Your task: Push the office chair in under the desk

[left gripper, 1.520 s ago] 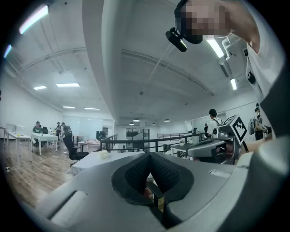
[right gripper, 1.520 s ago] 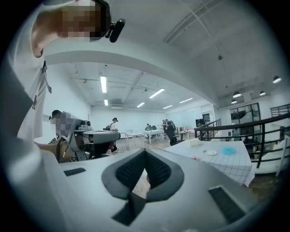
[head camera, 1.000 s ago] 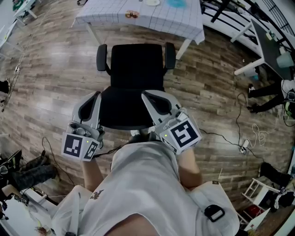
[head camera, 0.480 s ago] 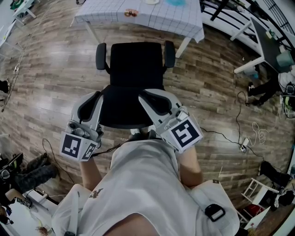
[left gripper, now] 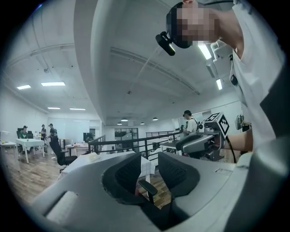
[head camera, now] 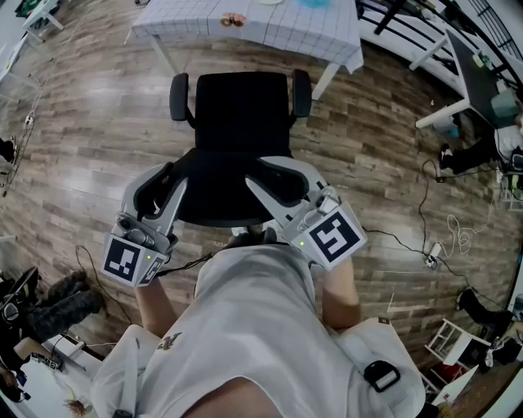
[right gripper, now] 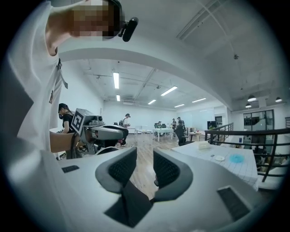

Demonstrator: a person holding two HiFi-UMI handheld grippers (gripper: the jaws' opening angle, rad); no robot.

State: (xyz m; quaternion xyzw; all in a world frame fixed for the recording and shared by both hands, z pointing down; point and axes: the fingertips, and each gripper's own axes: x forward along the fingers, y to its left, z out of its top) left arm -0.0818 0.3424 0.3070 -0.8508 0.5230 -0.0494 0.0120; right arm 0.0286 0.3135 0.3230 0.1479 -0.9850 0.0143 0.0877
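Note:
The black office chair (head camera: 243,114) faces the desk with the white grid cloth (head camera: 270,28), its seat just short of the desk's edge. My left gripper (head camera: 173,173) and right gripper (head camera: 274,167) are at the top edge of the backrest, one at each end. Both pairs of jaws have just been opening. The left gripper (left gripper: 148,170) shows a gap between its pads, with an armrest (left gripper: 147,187) seen through it. The right gripper (right gripper: 144,167) also stands apart, with the dark backrest edge (right gripper: 131,204) low between the pads and not pressed.
Cables (head camera: 425,245) trail over the wooden floor at the right, near another white table (head camera: 458,90). Dark bags (head camera: 57,306) lie at the lower left. A black railing (head camera: 409,20) runs behind the desk. People stand far off in the room.
The jaws of both grippers have spread apart from the backrest edge. The left gripper has drawn slightly back toward me. The chair sits a touch nearer the desk.

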